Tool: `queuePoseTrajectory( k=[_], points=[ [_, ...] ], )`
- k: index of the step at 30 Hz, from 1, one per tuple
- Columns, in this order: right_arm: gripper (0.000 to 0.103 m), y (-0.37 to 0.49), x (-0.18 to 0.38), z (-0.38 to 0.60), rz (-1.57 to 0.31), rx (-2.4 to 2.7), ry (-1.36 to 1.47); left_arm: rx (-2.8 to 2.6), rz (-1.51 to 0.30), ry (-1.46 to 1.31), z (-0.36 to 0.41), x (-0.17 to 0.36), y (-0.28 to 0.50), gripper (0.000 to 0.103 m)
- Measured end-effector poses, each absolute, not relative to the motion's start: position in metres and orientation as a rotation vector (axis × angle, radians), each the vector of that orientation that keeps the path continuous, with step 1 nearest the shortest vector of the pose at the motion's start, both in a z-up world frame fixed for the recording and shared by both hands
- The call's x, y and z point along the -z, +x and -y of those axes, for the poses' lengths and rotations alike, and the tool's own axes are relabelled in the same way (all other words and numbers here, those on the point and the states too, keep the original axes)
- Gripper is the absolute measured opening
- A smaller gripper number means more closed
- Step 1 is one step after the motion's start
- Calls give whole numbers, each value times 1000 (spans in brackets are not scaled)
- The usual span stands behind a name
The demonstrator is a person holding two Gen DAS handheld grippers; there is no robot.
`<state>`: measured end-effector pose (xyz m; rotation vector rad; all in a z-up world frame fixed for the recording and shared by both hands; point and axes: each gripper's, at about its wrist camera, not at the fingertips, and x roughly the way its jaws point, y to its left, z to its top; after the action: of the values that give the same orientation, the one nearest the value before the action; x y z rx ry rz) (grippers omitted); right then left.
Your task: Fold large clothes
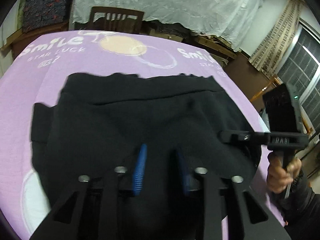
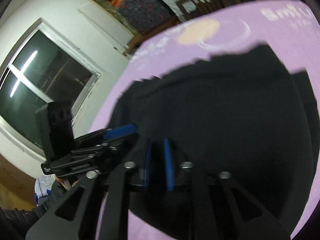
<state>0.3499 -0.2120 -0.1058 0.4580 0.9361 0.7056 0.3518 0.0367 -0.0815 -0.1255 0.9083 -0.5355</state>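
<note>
Black garment (image 1: 140, 116) lies spread on the purple sheet (image 1: 24, 92) covering the surface. Far edge of the garment is ragged and blurred; a flat seam line runs across it below that edge. A sleeve or side flap sticks out at its left in the left wrist view.

Left gripper (image 1: 162, 170): blue pads (image 1: 140, 170) set apart with a fold of black cloth between them, jaws at a middling gap. Whether they pinch the cloth, cannot tell; dark on dark, some blur.

Right gripper (image 2: 158, 164): blue pads narrowly apart, over the near part of the garment. Black fabric sits between and around them; grip not clear either.

In the left wrist view the right gripper also shows from the side at the garment's right edge, its tip on the cloth, with a hand (image 1: 282, 174) on the handle. In the right wrist view the left gripper shows at the garment's left edge, one blue pad reaching onto the cloth.

Sheet carries white "Smile" print (image 1: 58, 44) and a pale oval (image 1: 122, 47). Beyond: chair back (image 1: 116, 19), white cloth (image 1: 170, 2), curtain (image 1: 280, 38), window (image 2: 42, 76).
</note>
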Motion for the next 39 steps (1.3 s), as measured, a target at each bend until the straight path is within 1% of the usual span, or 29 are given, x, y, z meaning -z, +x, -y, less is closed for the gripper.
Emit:
queuePoseTrajectory(
  k=[2, 3, 4, 7, 9, 11, 13, 14, 16, 17, 18, 19, 20, 21, 22, 23, 24, 25, 26, 27, 29, 30, 31, 32, 34, 36, 37, 39],
  points=[
    [0, 358, 122, 234, -967, -737, 563, 554, -935, -229, -61, 88, 357, 16],
    [0, 360, 131, 248, -980, -759, 646, 553, -948, -277, -71, 91, 359, 2],
    [0, 360, 135, 257, -985, -759, 690, 536, -962, -322, -84, 95, 359, 3],
    [0, 350, 142, 283, -962, -689, 706, 563, -972, -469, -111, 103, 360, 3],
    [0, 343, 147, 296, -958, -677, 747, 546, -964, -459, -116, 101, 357, 3],
    [0, 332, 147, 313, -932, -597, 700, 526, -950, -433, -116, 97, 354, 3],
    [0, 325, 152, 328, -928, -529, 711, 484, -941, -414, -119, 93, 349, 2],
    [0, 321, 156, 338, -920, -537, 751, 448, -938, -404, -122, 92, 348, 2],
    [0, 311, 157, 351, -907, -500, 807, 406, -928, -451, -139, 88, 339, 2],
    [0, 304, 153, 356, -887, -456, 787, 382, -922, -480, -146, 85, 335, 2],
    [1, 298, 149, 360, -870, -415, 767, 329, -903, -478, -151, 78, 328, 5],
    [12, 290, 143, 368, -843, -351, 760, 270, -877, -439, -150, 69, 322, 18],
    [14, 280, 138, 374, -816, -281, 748, 233, -852, -399, -145, 61, 316, 26],
    [14, 271, 131, 380, -776, -259, 747, 245, -824, -373, -135, 51, 307, 39],
    [14, 263, 123, 380, -740, -265, 764, 279, -812, -361, -124, 45, 300, 44],
    [15, 256, 116, 376, -708, -300, 785, 309, -804, -337, -111, 39, 295, 45],
    [18, 255, 108, 368, -690, -341, 787, 328, -794, -303, -97, 34, 290, 50],
    [22, 256, 99, 353, -679, -386, 774, 336, -775, -255, -78, 30, 284, 59],
    [24, 254, 95, 341, -678, -427, 758, 342, -763, -228, -67, 27, 280, 63],
    [25, 254, 93, 326, -687, -470, 740, 347, -754, -203, -55, 27, 277, 66],
    [25, 256, 92, 288, -724, -558, 702, 322, -750, -119, -31, 32, 270, 66],
    [25, 257, 94, 276, -745, -585, 688, 306, -750, -77, -21, 36, 268, 68],
    [26, 258, 97, 261, -771, -608, 672, 296, -752, -47, -15, 39, 268, 73],
    [26, 260, 101, 252, -792, -621, 662, 285, -756, -22, -8, 44, 268, 75],
    [35, 265, 108, 240, -829, -636, 653, 259, -770, 14, -5, 54, 272, 76],
    [36, 271, 115, 238, -860, -621, 658, 242, -802, 29, -5, 67, 278, 77],
    [35, 279, 120, 242, -871, -601, 667, 237, -818, 29, -5, 73, 282, 82],
    [34, 286, 130, 250, -888, -564, 700, 235, -827, 25, -9, 79, 285, 87]
  ],
)
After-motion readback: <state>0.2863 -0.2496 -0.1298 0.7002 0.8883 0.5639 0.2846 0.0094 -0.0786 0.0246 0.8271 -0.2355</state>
